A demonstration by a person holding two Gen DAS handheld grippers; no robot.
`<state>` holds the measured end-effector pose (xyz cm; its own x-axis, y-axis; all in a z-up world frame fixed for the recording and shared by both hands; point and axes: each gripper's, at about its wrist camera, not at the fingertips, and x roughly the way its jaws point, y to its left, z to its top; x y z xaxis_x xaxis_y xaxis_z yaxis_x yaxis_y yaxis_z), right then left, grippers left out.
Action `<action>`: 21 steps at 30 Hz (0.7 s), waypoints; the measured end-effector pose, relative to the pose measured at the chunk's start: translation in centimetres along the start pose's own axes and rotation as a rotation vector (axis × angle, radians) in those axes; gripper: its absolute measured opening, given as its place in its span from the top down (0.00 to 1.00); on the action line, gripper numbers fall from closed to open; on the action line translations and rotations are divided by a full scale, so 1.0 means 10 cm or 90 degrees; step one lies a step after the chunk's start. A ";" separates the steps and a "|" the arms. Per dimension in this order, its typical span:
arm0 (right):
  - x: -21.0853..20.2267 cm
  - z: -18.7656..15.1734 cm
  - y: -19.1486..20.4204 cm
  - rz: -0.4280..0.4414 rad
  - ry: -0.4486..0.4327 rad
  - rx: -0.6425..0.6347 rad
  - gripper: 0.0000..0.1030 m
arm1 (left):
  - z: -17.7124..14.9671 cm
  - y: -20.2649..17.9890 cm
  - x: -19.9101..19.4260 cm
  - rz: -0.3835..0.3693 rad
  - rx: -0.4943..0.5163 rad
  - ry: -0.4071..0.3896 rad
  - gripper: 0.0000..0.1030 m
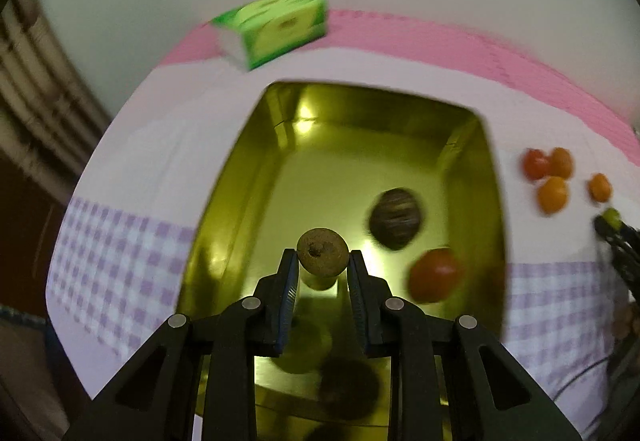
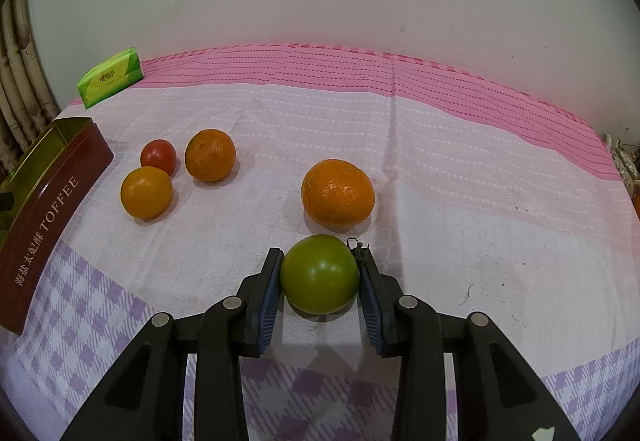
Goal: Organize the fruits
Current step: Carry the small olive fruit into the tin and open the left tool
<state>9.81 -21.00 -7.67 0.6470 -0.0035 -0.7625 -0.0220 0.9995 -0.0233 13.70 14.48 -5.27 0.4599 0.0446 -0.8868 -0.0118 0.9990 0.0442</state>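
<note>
the left gripper point(image 1: 322, 259) hangs over the open tin point(image 1: 240, 177), its jaws clenched on a small round brown fruit point(image 1: 322, 251) pinched between the blue pads. that picture is smeared with motion blur. down in the tin's gold bottom lie a dark brown fruit point(image 1: 396, 218) and a red tomato point(image 1: 435, 274), close together but apart.

the right gripper point(image 2: 320, 273) rests low over the bench point(image 2: 480, 201) with its jaws grasping a green tomato point(image 2: 319, 274); the left pad presses its side, and the right one sits against it where the dry stem sticks up. the tomato looks to be sitting on the cloth.

just past it lies a big orange point(image 2: 338, 194), near but not touching. further left are three more in a cluster: a small orange point(image 2: 210, 154), a yellow-orange one point(image 2: 146, 191) and a red tomato point(image 2: 158, 156) tucked behind it. the tin's dark red wall, lettered toffee, stands at the far left, and a green tissue pack point(image 2: 110, 77) sits near the back edge.
</note>
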 end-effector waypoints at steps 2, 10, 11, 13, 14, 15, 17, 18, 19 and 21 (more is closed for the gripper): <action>0.00 0.00 0.00 -0.002 0.000 0.000 0.67 | -0.02 0.07 0.07 0.003 -0.014 0.009 0.75; 0.01 0.00 0.00 -0.007 0.001 -0.001 0.65 | 0.01 0.10 0.21 0.005 -0.014 0.034 0.75; 0.01 0.00 0.00 -0.008 0.001 -0.001 0.65 | 0.01 0.10 0.21 0.008 -0.013 0.036 0.75; 0.02 0.01 0.00 -0.008 0.001 -0.001 0.64 | 0.02 0.11 0.23 0.014 -0.015 0.042 0.75; 0.02 0.01 -0.01 -0.008 0.001 0.000 0.64 | 0.02 0.11 0.25 0.012 -0.016 0.047 0.75; 0.02 0.01 -0.01 -0.008 0.001 -0.001 0.64 | 0.02 0.12 0.26 0.012 -0.017 0.050 0.75; 0.02 0.01 -0.01 -0.008 0.001 -0.001 0.64 | 0.02 0.12 0.27 0.011 -0.020 0.056 0.75; 0.02 0.01 -0.01 -0.008 0.001 -0.001 0.64 | 0.02 0.12 0.28 0.011 -0.020 0.059 0.74; 0.02 0.01 -0.01 -0.008 0.001 -0.001 0.64 | 0.02 0.12 0.28 0.014 -0.022 0.061 0.74; 0.02 0.01 -0.01 -0.008 0.001 0.000 0.63 | 0.02 0.12 0.28 0.017 -0.021 0.063 0.74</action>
<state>10.00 -21.09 -7.80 0.6458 -0.0167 -0.7633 -0.0140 0.9993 -0.0337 15.19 15.83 -7.63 0.3694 0.0707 -0.9266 -0.0523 0.9971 0.0553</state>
